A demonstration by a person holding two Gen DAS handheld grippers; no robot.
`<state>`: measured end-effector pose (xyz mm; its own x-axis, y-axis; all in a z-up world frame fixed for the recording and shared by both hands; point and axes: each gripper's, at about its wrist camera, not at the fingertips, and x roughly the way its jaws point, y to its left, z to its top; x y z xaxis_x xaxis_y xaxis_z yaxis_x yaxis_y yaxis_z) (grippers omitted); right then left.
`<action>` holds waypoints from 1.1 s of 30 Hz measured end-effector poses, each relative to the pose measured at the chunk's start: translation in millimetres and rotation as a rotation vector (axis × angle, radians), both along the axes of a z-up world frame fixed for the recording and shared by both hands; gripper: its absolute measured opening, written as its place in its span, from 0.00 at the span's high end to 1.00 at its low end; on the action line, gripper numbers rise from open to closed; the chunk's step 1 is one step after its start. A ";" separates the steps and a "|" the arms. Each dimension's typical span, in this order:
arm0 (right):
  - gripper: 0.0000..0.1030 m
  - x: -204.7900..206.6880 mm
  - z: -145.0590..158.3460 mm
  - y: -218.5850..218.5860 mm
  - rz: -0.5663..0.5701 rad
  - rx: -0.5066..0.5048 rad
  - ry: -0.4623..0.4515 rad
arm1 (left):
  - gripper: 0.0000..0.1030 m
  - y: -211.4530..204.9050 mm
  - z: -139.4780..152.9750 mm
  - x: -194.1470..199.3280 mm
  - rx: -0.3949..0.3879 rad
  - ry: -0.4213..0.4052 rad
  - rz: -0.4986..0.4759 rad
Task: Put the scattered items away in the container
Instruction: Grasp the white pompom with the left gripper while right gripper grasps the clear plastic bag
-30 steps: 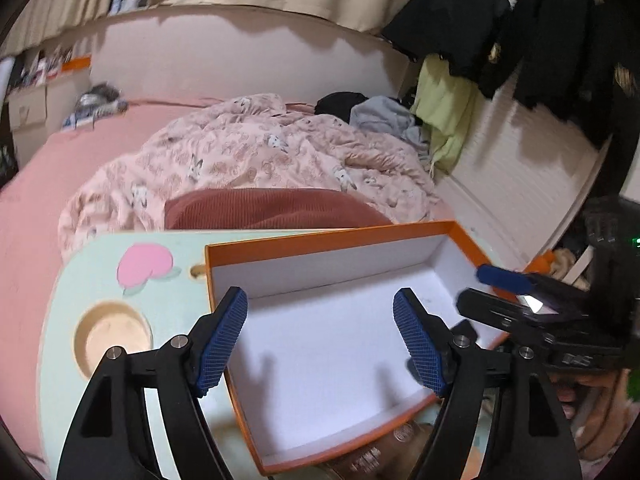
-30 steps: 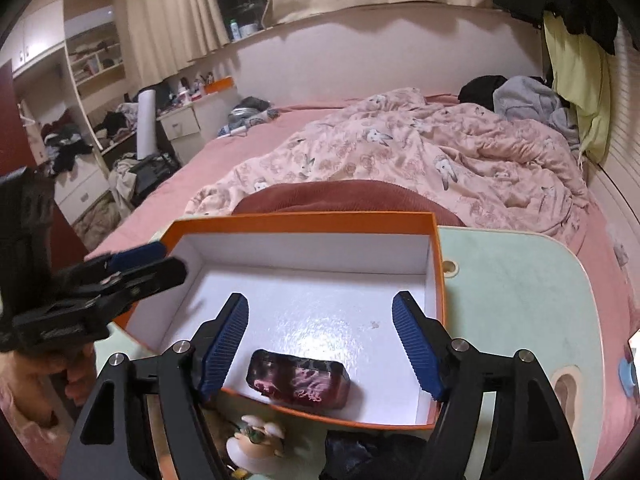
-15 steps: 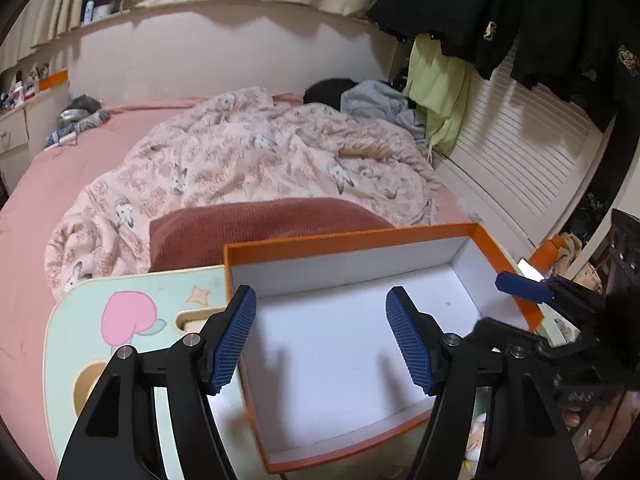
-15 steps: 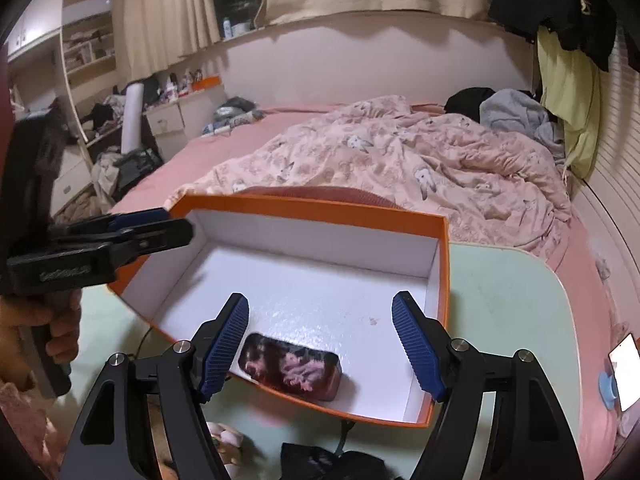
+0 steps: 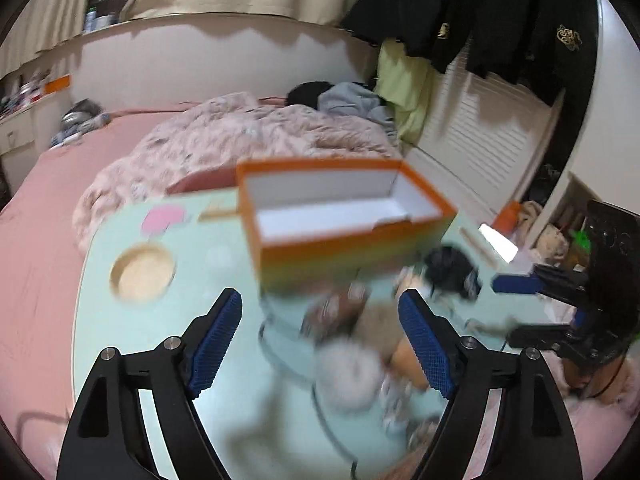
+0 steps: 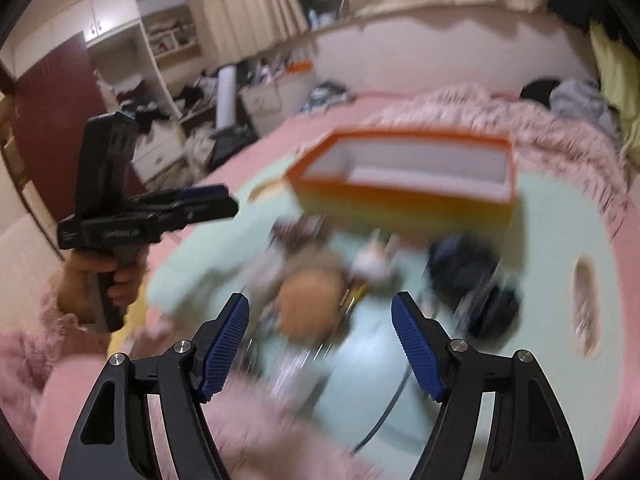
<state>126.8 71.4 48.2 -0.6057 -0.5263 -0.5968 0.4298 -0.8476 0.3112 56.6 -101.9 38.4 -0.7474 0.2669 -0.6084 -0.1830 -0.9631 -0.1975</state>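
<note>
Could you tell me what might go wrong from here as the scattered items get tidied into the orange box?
1. The pile lies tangled with a dark cable, so lifting one item may drag others off the green table.
2. Both views are blurred, so a grasp now could miss.
3. The left tongs are opening and empty beside the right tongs; they could collide over the pile near the orange box.

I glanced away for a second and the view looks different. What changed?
Both claws, left and right, pulled back from the orange box, so it looks farther off and the scattered items in front come into view. The left claw's jaws are opening. Unchanged: neither holds anything, and the box sits on the table.
</note>
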 end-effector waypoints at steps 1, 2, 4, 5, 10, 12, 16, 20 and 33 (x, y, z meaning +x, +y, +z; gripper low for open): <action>0.29 4.1 -8.0 -4.9 0.010 0.004 -0.026 | 0.22 -1.7 -8.8 5.1 0.007 -0.009 0.019; 0.29 6.5 -15.4 -11.9 0.023 0.029 -0.046 | 0.22 -2.7 -17.8 7.0 0.030 -0.027 0.022; 0.33 10.1 -23.6 -22.1 0.020 0.079 -0.058 | 0.22 -1.3 -28.6 6.6 0.066 -0.062 0.001; 0.35 10.1 -25.7 -25.9 0.029 0.082 -0.064 | 0.22 1.0 -31.6 6.2 0.073 -0.074 -0.010; 0.52 1.8 -39.7 -42.4 0.065 0.134 -0.110 | 0.22 18.9 -38.7 0.9 0.056 -0.081 -0.039; 0.52 -1.0 -44.4 -46.3 0.061 0.155 -0.123 | 0.23 27.6 -44.5 -3.0 0.019 -0.099 -0.036; 0.67 -3.5 -50.2 -49.8 0.035 0.205 -0.124 | 0.44 34.5 -55.0 -11.9 0.004 -0.133 -0.038; 0.69 -2.0 -50.7 -47.4 0.005 0.193 -0.110 | 0.62 29.3 -56.8 -9.3 0.035 -0.126 -0.035; 0.69 -10.9 -45.3 -10.8 -0.197 0.100 -0.088 | 0.64 24.2 -49.2 14.1 0.090 -0.024 0.033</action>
<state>115.9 60.7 2.9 -0.6337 -0.3391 -0.6952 0.2282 -0.9407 0.2508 70.7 -77.7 -10.8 -0.7420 0.2968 -0.6011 -0.1460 -0.9467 -0.2873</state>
